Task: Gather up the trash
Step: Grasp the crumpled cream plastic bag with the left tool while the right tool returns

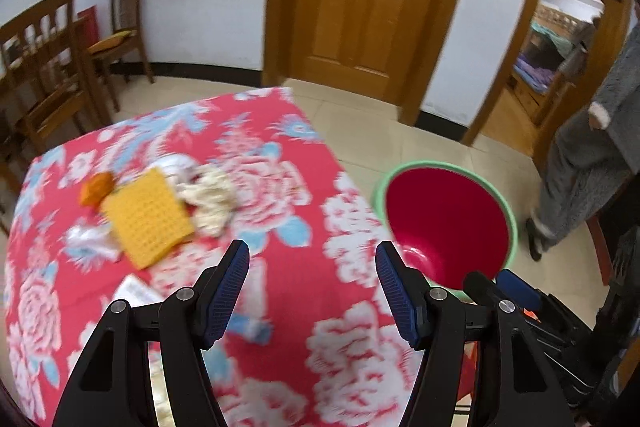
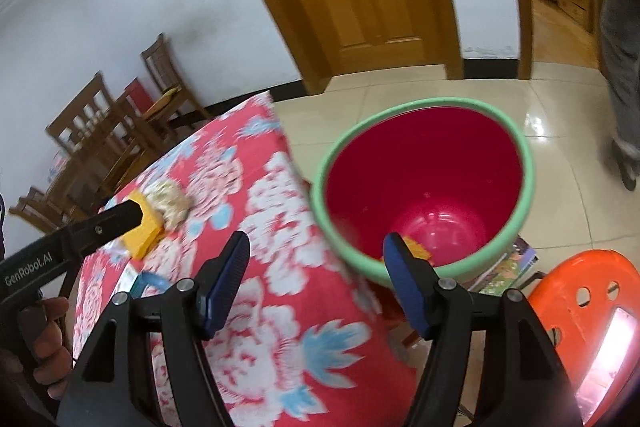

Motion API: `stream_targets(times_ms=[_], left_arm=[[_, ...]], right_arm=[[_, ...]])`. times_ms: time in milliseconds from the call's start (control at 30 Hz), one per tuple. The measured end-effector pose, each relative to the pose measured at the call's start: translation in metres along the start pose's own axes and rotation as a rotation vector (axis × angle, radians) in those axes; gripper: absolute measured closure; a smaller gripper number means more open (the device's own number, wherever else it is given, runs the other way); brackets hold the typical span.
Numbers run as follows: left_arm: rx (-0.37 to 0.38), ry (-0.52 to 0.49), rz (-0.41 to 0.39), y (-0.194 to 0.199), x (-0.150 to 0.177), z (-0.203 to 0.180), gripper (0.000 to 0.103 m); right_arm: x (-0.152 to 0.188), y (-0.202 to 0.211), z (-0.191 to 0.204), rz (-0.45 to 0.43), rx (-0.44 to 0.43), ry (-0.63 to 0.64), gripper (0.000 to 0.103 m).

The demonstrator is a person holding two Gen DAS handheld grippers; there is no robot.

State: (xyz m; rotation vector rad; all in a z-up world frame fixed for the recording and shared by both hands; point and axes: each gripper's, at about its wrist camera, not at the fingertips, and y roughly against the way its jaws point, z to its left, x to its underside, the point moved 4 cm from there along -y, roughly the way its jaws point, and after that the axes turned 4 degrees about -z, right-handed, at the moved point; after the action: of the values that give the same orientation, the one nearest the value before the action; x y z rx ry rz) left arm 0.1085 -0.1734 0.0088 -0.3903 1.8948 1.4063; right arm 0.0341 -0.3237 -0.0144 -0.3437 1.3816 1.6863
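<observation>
Left gripper [image 1: 312, 291] and right gripper [image 2: 316, 287] both hang with jaws apart, nothing between the pads. Remaining trash sits mid-table on the floral cloth [image 1: 280, 131]: a yellow waffle-textured sponge [image 1: 148, 217], a crumpled cream wad [image 1: 210, 199], an orange scrap [image 1: 96, 189]. All look light and soft; judged best pinched at an edge or fold. Red bucket [image 2: 520, 155] stands just beside the table, a yellow scrap [image 2: 416, 250] inside.
</observation>
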Motion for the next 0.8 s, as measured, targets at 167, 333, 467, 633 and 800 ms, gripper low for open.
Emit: stream_targets(times_ms=[167, 333, 467, 633, 800], left_arm=[[-0.056, 0.048, -0.009, 0.015, 0.01, 0.035, 0.036], [-0.106, 0.094, -0.007, 0.027, 0.027, 0.064, 0.036], [-0.148, 0.114, 0.014, 0.03, 0.046, 0.084, 0.036], [-0.163, 0.138, 0.057, 0.029, 0.069, 0.098, 0.036], [-0.156, 0.142, 0.102, 0.021, 0.089, 0.101, 0.036]], right_arm=[[0.011, -0.001, 0.025, 0.024, -0.041, 0.042, 0.033], [0.017, 0.0, 0.044, 0.033, -0.065, 0.087, 0.033], [0.025, -0.001, 0.054, 0.049, -0.078, 0.108, 0.032], [0.033, -0.007, 0.065, 0.078, -0.091, 0.129, 0.032], [0.04, -0.012, 0.072, 0.1, -0.094, 0.151, 0.032]])
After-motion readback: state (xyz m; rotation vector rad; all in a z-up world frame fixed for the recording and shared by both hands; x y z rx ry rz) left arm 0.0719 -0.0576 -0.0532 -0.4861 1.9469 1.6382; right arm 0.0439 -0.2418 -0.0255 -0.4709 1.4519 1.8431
